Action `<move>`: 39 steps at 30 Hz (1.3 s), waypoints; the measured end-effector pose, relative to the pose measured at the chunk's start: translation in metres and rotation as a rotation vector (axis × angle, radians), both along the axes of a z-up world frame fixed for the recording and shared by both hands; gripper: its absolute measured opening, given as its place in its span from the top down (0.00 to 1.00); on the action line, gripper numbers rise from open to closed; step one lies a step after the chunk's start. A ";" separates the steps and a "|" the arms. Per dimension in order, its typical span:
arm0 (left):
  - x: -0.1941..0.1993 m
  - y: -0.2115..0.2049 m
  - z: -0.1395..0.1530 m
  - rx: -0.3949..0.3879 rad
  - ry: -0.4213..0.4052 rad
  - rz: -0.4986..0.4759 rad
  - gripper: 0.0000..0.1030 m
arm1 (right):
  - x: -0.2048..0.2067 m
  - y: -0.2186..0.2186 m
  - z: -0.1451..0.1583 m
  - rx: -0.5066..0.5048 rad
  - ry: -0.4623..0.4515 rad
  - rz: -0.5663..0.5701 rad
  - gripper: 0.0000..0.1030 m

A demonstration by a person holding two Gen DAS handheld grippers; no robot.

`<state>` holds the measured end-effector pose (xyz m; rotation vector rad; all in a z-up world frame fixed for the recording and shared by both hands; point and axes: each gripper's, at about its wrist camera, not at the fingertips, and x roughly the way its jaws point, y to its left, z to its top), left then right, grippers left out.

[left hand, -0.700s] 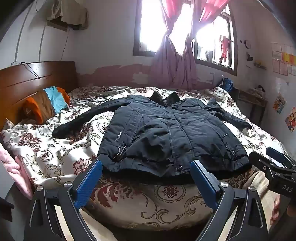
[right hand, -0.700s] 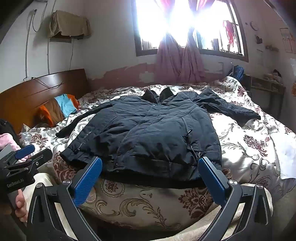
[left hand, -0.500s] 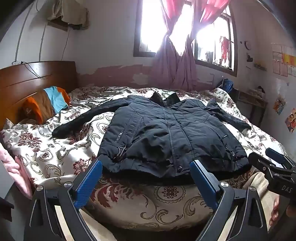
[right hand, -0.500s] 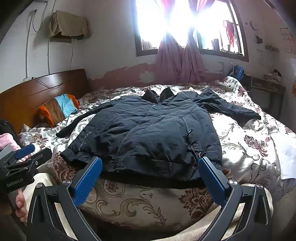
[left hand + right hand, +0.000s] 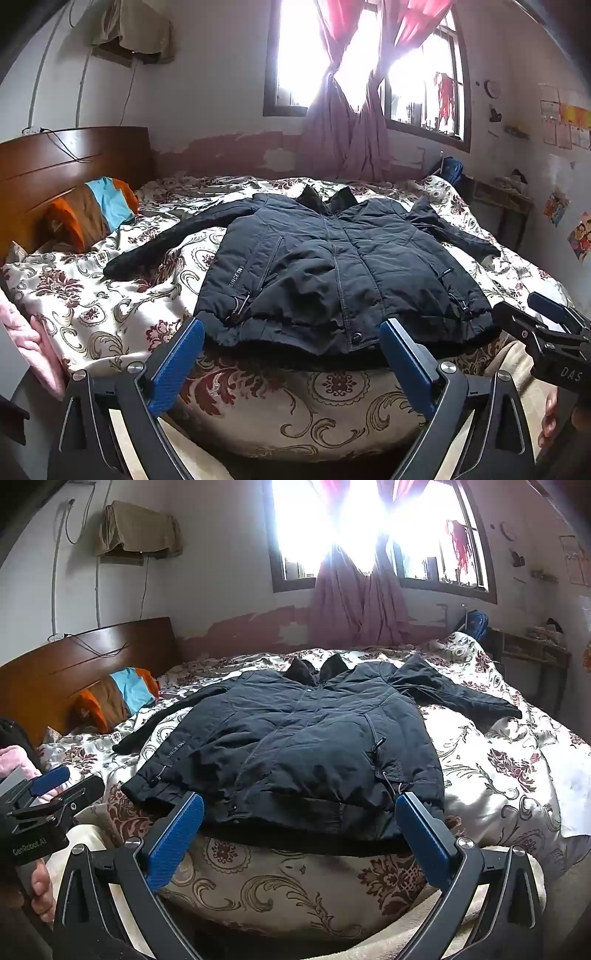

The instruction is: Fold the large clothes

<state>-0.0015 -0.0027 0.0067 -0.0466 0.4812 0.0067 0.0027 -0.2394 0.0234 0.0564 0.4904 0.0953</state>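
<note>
On bed (image 5: 110,317): 1 jacket (image 5: 340,266) (flat) | 2 grippers, both agape

- Jacket (image 5: 343,273): black;
- Quilt (image 5: 110,314): cream, maroon floral scrolls;
- Pads (image 5: 177,838): blue;
- Curtains (image 5: 347,140): pink;
- Headboard (image 5: 55,177): brown;
- Pillow (image 5: 92,214): orange, brown, light blue.

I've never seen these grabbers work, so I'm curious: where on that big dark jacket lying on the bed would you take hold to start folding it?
Probably a sleeve cuff. The jacket lies flat, front up, sleeves spread out sideways. The left sleeve ends thin and free on the bedspread, so open fingers could slide in from the outer side and carry it across the chest.
</note>
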 end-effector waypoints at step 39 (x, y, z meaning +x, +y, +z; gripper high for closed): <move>0.001 0.002 0.002 0.010 -0.007 0.000 0.07 | -0.002 -0.002 -0.001 0.003 0.003 0.003 0.01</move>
